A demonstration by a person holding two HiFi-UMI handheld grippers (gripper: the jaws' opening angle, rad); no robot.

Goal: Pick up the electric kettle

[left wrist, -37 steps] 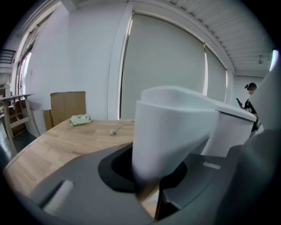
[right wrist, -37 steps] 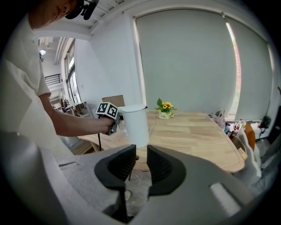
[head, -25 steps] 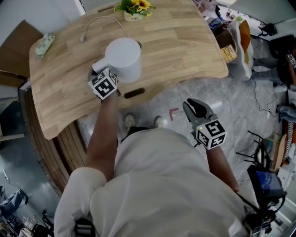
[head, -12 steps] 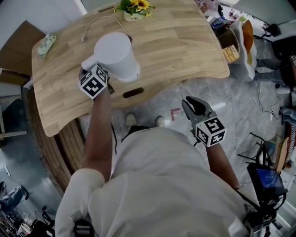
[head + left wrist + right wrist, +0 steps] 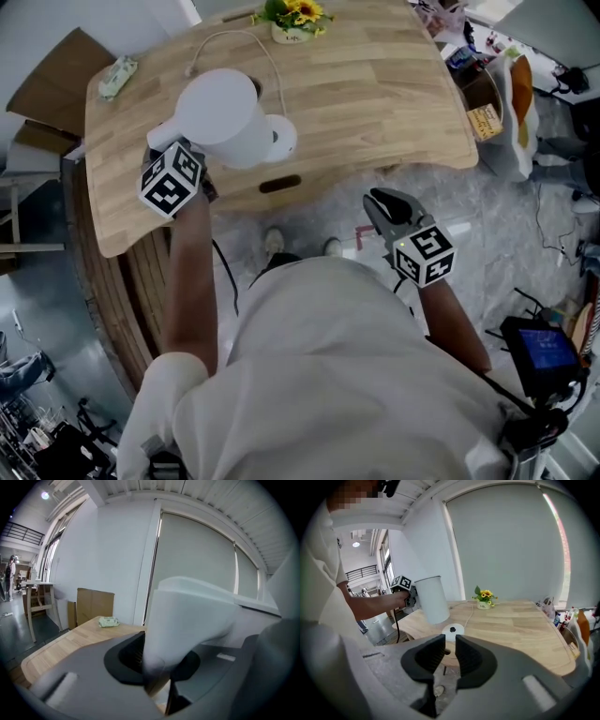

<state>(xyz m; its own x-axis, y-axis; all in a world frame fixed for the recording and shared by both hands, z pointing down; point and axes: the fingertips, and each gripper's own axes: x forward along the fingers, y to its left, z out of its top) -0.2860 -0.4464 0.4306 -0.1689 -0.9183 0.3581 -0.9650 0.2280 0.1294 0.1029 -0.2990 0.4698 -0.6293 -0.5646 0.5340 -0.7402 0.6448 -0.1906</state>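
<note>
Over wooden bench (image 5: 375,94), electric kettle (image 5: 220,117) hangs clear of its base (image 5: 279,139), handle (image 5: 187,616) pinched in left gripper (image 5: 157,667) fingers (right gripper (image 5: 449,656) fingers together, empty); pickup apparently done.

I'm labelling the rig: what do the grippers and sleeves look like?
The left gripper and right gripper are grey with black pads; each carries a white cube with black square markers. The person wears a white short-sleeved shirt.
</note>
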